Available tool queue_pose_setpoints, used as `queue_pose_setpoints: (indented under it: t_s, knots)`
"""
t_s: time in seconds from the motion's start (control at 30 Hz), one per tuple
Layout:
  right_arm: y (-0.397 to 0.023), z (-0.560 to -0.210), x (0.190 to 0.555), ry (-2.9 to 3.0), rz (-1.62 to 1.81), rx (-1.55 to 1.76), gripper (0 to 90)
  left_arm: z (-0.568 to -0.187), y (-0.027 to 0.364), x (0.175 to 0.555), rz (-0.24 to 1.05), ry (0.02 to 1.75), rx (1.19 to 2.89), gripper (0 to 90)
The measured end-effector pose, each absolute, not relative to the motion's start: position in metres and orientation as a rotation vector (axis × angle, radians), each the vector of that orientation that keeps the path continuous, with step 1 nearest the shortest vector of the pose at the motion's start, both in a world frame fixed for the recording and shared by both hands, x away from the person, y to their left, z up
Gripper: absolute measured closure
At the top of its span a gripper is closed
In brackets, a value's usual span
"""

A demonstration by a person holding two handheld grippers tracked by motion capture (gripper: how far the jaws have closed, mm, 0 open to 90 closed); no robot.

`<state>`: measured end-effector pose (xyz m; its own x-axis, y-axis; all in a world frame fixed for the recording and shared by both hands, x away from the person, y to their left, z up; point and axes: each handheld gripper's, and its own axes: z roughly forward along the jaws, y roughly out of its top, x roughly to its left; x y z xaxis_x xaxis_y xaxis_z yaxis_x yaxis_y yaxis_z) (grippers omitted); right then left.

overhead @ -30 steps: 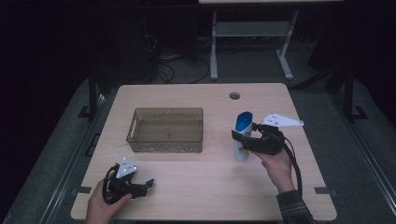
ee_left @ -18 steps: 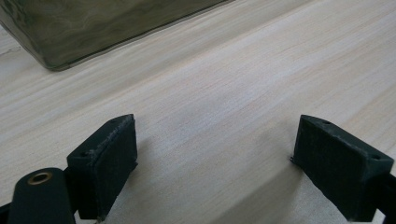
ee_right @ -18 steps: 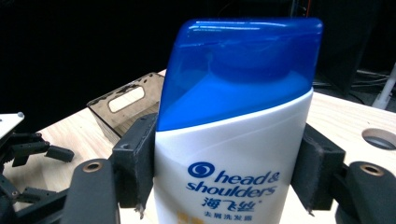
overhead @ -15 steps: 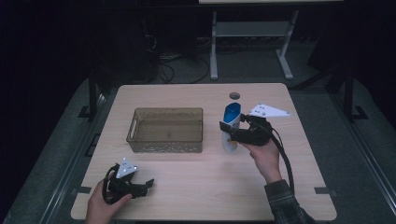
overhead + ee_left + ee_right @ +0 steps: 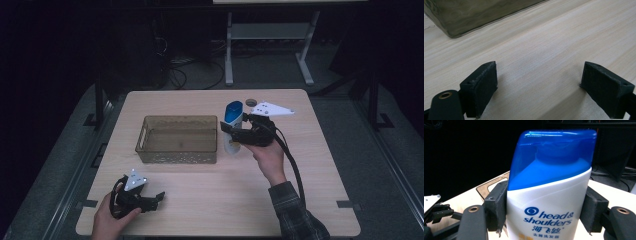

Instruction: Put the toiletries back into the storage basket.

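Observation:
A white shampoo bottle (image 5: 232,131) with a blue cap is held upright above the table, just right of the brown see-through bin (image 5: 178,138). My right gripper (image 5: 231,132) is shut on it; in the right gripper view both pads (image 5: 496,205) press the bottle (image 5: 549,200) at its shoulders, below the cap. My left gripper (image 5: 155,199) rests on the table near the front left edge, open. In the left gripper view its jaws stand wide apart over bare wood, with a corner of the bin (image 5: 474,15) beyond them.
The bin's inside looks bare. A round cable hole (image 5: 250,102) sits in the light wooden table (image 5: 310,165) near its far edge. Behind the table stand a metal frame (image 5: 270,35) and cables on a dark floor.
My right gripper has carried the bottle to the left and a little up, from mid-right of the table to beside the bin's right wall. The left gripper has stayed put.

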<state>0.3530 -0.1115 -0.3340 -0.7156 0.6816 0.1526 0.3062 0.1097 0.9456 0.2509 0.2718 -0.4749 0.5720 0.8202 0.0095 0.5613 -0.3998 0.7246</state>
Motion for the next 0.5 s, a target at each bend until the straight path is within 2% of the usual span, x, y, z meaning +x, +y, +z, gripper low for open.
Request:
queue_pose_setpoints:
  t_s: [0.5]
  knots:
    - [-0.081,-0.33,0.368,2.055,1.684,0.926,32.7,-0.475,0.272,0.251,0.484,1.099,2.113,12.4]
